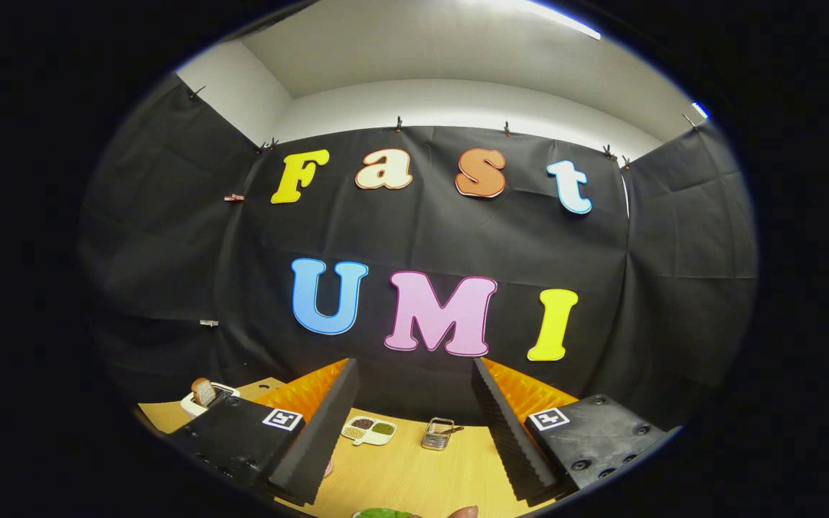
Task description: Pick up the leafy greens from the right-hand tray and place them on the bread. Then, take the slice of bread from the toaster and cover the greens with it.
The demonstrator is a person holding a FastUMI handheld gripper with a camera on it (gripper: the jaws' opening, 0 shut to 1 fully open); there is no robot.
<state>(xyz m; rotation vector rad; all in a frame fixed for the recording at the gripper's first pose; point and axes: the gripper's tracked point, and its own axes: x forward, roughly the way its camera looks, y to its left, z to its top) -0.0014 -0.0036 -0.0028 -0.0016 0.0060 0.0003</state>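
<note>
Leafy greens point(383, 514): a flat, bright green leaf of which only the upper edge is visible, lying low between the two fingers of the gripper point(406, 439), nearer than their tips and untouched by either. Just beside the leaf, toward the right finger, a fingertip of a person's hand point(463, 512) is visible; whether it touches the leaf cannot be told.

Gripper: open, the fingers spread wide apart with nothing between their ridged inner faces except bare tabletop point(414, 475), a light wood-grain surface. Each finger carries a square black-and-white marker on its upper block.

Slice of bread point(204, 392): a browned slice standing upright in the slot of a small white toaster point(195, 404), beyond and outside the left finger, at the far edge of the tabletop. It is well apart from the leafy greens.

Beyond the fingertips, between the two fingers: a white divided dish point(369, 430) holding three portions of small grains or seeds, dark brown, pale tan and green, each in its own compartment. Near it, toward the right finger, stands a small metal wire basket point(437, 434) with a handle pointing to the right. The two do not touch.

A small pink object shows at the inner edge of the left finger; it is too hidden to identify.
</note>
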